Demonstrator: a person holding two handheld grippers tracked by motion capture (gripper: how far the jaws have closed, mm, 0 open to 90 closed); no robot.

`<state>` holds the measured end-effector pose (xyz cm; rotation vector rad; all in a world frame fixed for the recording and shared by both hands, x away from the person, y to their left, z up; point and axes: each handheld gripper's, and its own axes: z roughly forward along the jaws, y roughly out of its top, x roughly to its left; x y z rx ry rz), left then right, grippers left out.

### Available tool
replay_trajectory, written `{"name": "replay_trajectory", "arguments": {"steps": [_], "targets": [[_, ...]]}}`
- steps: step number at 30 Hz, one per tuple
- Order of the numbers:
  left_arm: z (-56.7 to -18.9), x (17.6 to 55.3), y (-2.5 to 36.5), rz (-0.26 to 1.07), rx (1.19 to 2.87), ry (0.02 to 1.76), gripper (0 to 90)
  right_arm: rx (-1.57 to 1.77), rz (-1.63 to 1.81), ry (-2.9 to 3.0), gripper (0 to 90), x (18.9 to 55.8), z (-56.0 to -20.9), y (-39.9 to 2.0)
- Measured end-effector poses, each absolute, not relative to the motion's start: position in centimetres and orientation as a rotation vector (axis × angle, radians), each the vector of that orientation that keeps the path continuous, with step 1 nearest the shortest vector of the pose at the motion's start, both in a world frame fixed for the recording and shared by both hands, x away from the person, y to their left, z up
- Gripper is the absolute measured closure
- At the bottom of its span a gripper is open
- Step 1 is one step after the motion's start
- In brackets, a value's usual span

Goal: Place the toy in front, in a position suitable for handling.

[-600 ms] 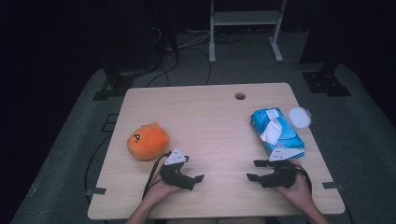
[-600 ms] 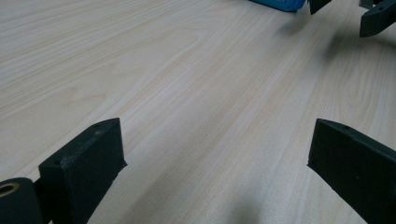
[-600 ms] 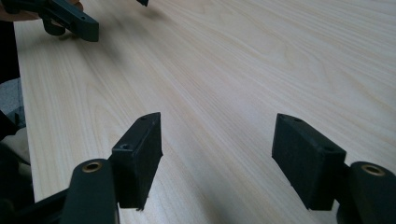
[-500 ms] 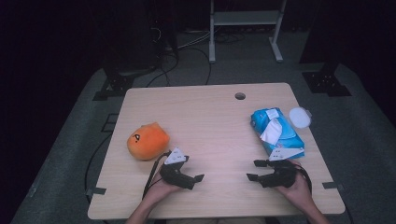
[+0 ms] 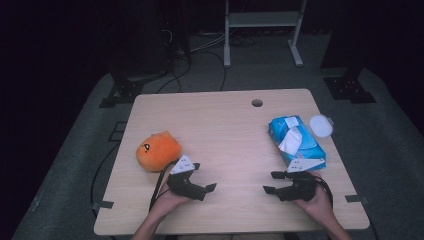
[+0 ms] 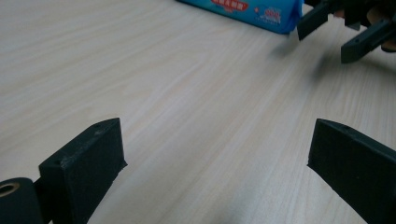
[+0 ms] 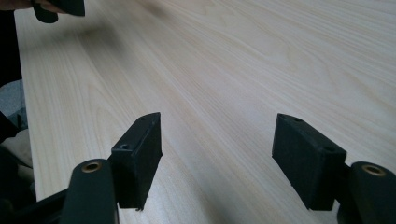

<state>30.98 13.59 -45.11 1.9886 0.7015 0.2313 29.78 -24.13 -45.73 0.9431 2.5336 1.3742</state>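
An orange plush toy (image 5: 157,150) lies at the left of the wooden table (image 5: 225,125). A blue wipes pack (image 5: 296,141) with a white tissue sticking out lies at the right, and its edge shows in the left gripper view (image 6: 247,10). My left gripper (image 5: 204,177) rests near the front edge, just right of the toy. It is open, with only bare wood between its jaws (image 6: 217,140). My right gripper (image 5: 270,182) sits in front of the pack, facing left, open and empty (image 7: 217,135). The two grippers point towards each other.
A white round lid (image 5: 320,125) lies at the table's right edge beside the pack. A small cable hole (image 5: 257,102) sits near the far edge. Bare wood lies between the grippers. Stand legs and cables lie on the grey floor beyond the table.
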Motion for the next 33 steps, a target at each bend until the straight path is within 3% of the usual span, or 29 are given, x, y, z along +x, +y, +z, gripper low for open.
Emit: {"name": "replay_trajectory", "arguments": {"steps": [21,33], "targets": [[-39.3,31.8,20.5,0.469,1.765,0.793,3.1,0.945,1.378,2.536,31.7,29.8,-45.7,-24.1],[-38.8,32.4,25.9,0.604,1.667,0.92,3.1,0.955,1.371,2.546,31.7,29.9,-45.9,-23.9]]}}
